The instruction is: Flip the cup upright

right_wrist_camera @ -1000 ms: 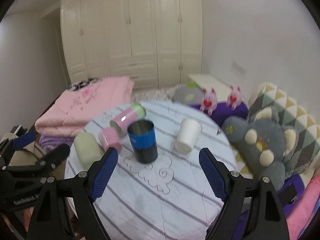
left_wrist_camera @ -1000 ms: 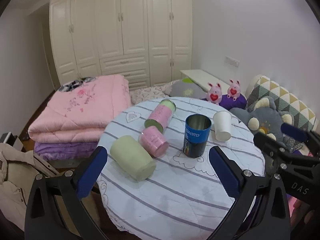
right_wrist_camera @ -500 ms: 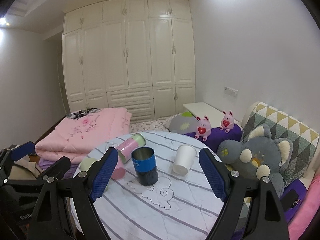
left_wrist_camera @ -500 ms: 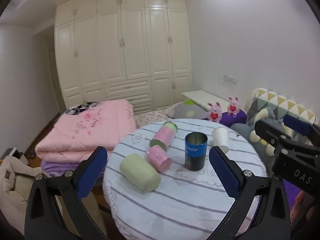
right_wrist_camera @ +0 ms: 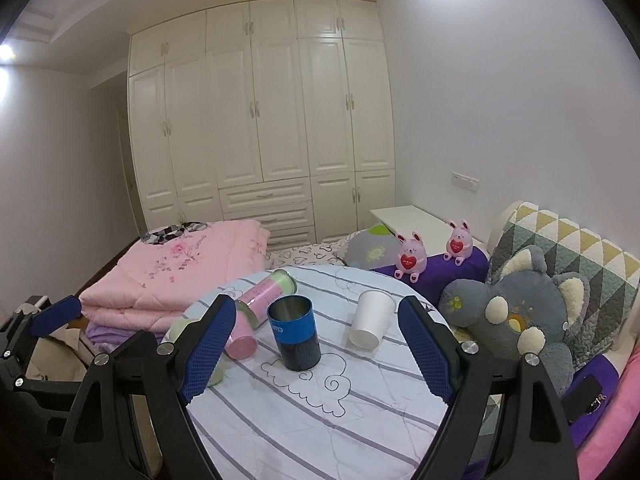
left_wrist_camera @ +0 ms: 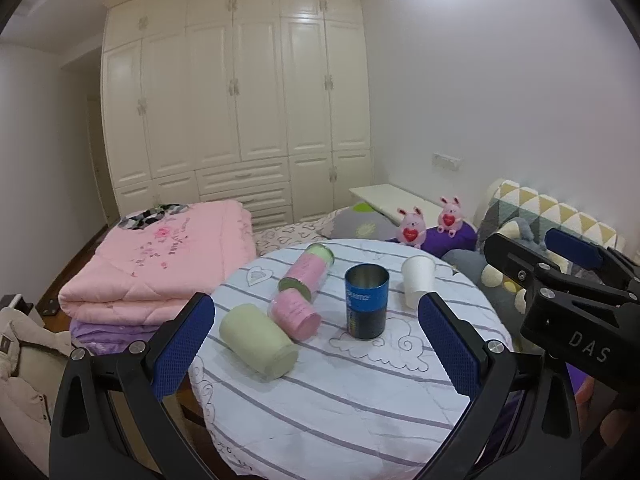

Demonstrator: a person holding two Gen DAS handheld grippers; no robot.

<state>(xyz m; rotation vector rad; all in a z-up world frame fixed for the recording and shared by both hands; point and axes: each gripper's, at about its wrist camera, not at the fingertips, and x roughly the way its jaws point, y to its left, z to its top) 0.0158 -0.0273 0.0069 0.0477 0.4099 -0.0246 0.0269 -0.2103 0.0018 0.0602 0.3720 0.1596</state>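
On the round striped table point(left_wrist_camera: 340, 400) a pale green cup point(left_wrist_camera: 258, 346) lies on its side at the left. A pink cup point(left_wrist_camera: 294, 314) lies beside it, and a pink tube with a green end point(left_wrist_camera: 310, 274) lies behind. A blue metal cup point(left_wrist_camera: 366, 306) stands upright in the middle. A white paper cup point(left_wrist_camera: 416, 286) stands upside down at the right; it also shows in the right wrist view point(right_wrist_camera: 370, 320). My left gripper point(left_wrist_camera: 316, 344) is open and empty, held back above the table's near side. My right gripper point(right_wrist_camera: 316, 354) is open and empty, likewise held back.
A folded pink quilt point(left_wrist_camera: 160, 264) lies on the bed left of the table. A grey plush toy point(right_wrist_camera: 520, 312) and patterned cushion point(right_wrist_camera: 580, 256) sit to the right. Two pink bunny toys point(right_wrist_camera: 434, 250) sit behind. White wardrobes point(right_wrist_camera: 260, 120) fill the back wall.
Both grippers have pulled back and risen from the table, so the cups look smaller and more of the room shows. The cups have not moved. Both grippers stay open.
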